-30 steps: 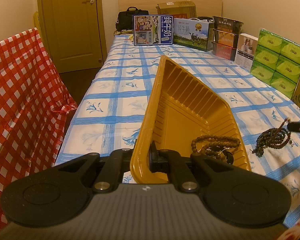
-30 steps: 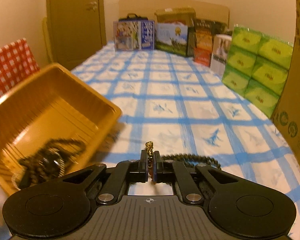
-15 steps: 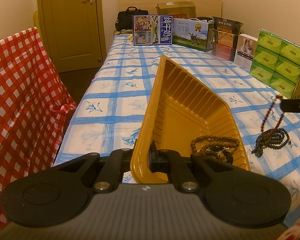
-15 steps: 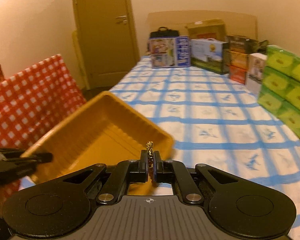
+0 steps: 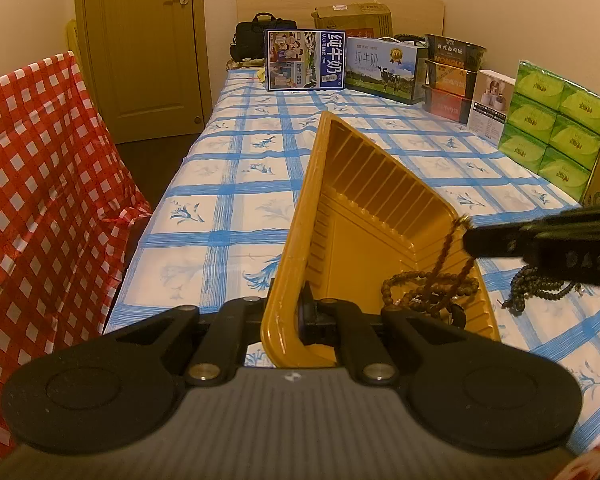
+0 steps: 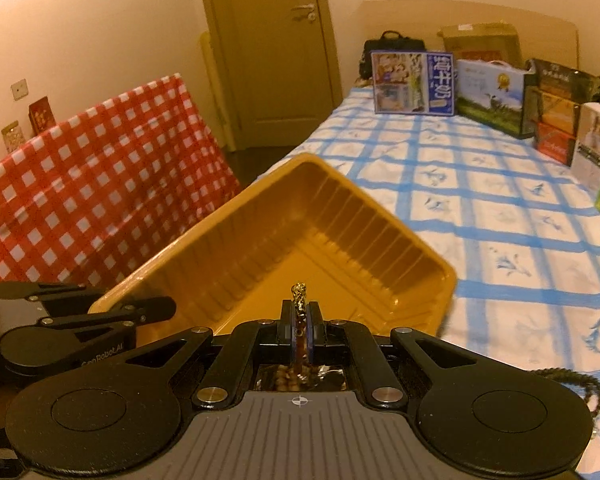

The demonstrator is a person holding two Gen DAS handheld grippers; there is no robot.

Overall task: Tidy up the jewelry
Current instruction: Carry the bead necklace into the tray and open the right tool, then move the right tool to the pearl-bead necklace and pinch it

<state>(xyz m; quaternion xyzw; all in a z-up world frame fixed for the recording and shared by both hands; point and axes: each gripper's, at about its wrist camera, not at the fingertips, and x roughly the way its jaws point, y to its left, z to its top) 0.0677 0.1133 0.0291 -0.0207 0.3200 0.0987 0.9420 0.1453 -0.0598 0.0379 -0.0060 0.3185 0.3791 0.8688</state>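
Observation:
My left gripper (image 5: 290, 314) is shut on the near rim of a yellow plastic tray (image 5: 364, 184), which it holds tilted. Brown bead strands (image 5: 404, 280) lie in the tray's near corner. My right gripper (image 6: 299, 322) is shut on a reddish-brown bead bracelet (image 5: 446, 252) with a gold end piece (image 6: 299, 296); the bracelet hangs over the tray (image 6: 340, 240). The right gripper also shows in the left wrist view (image 5: 470, 240), over the tray's right rim. A dark bead bracelet (image 5: 540, 286) lies on the cloth right of the tray.
The blue-checked tablecloth (image 5: 240, 184) covers a long table. Milk cartons (image 5: 304, 60), boxes (image 5: 452, 76) and green tissue packs (image 5: 556, 120) line the far and right edges. A red checked cover (image 5: 36, 184) stands at the left. A door (image 5: 148, 40) is behind.
My right gripper lifted the reddish-brown bracelet off the cloth and carried it left, over the tray. The dark bracelet stayed on the cloth. The left gripper and tray have not moved.

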